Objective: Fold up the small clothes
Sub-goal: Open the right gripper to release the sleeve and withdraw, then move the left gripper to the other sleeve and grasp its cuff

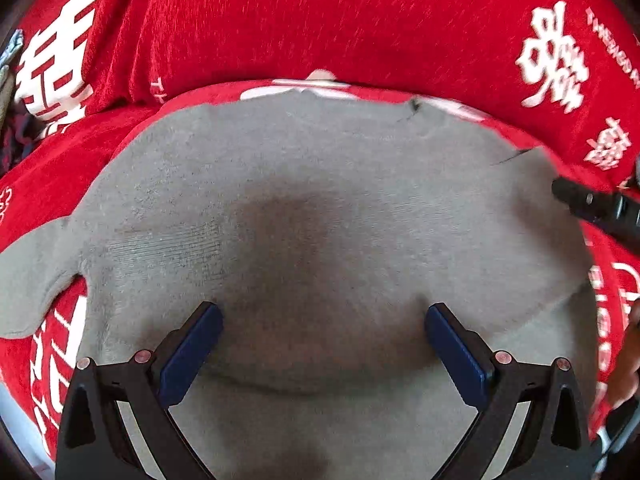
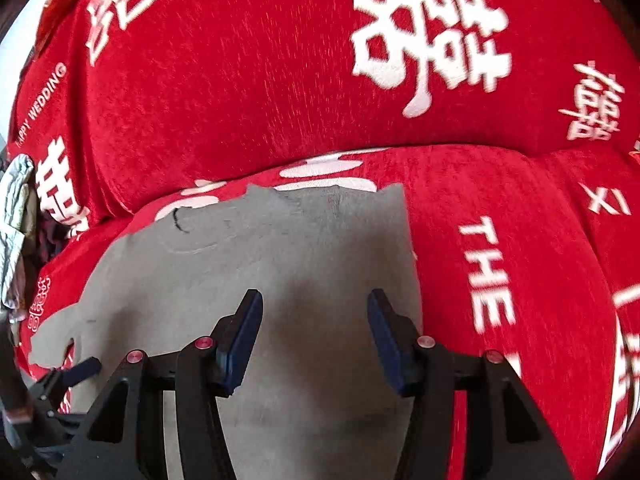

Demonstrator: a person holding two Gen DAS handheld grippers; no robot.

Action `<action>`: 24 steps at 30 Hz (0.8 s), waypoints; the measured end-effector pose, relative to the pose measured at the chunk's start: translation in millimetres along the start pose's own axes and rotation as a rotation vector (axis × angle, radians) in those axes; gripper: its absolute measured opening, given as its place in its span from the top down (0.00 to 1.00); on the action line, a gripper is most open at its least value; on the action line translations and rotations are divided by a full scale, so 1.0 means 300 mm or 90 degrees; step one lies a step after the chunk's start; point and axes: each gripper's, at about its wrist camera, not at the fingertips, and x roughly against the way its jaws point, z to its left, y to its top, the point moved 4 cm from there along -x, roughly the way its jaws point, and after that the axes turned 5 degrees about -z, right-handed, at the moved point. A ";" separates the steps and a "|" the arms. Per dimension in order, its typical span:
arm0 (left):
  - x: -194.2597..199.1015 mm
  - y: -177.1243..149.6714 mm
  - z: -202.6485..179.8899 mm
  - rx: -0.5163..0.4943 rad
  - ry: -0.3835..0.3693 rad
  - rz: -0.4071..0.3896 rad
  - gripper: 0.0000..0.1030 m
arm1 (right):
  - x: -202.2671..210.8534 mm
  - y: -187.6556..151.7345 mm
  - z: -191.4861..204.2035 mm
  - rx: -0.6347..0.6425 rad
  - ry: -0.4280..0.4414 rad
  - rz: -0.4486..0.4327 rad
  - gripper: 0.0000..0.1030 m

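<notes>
Garment [image 1: 320, 208] under open, empty claws [image 1: 324, 320]

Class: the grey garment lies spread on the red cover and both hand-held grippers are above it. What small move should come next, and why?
Probably lower the right hand-held gripper onto the grey garment near its right edge and pinch it: the jaws stand open with nothing between them, and the garment lies flat on the red cover, unfolded.

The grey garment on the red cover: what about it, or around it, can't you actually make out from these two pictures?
- Grey garment: its near edge is hidden behind the left gripper and cut off by the frame, so its whole shape is unclear.
- Right gripper: open above the cloth; whether its pads touch the fabric cannot be told.
- Crumpled clothes, right wrist view: cut by the left edge, too distorted to identify.
- Red cover: what lies under it is hidden.
</notes>
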 end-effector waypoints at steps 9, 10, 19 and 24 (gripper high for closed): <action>-0.020 0.052 0.021 -0.016 0.011 -0.013 0.00 | -0.191 0.055 -0.063 -0.005 -0.043 0.053 0.44; -0.009 0.057 0.029 -0.003 0.012 -0.015 0.00 | -0.170 0.054 -0.052 -0.004 -0.060 0.055 0.43; 0.022 -0.021 0.007 -0.012 0.016 -0.023 0.00 | -0.048 -0.148 0.140 0.120 -0.082 0.030 0.43; 0.092 -0.059 0.023 0.007 0.004 -0.038 0.00 | 0.027 -0.234 0.165 0.138 -0.112 -0.005 0.42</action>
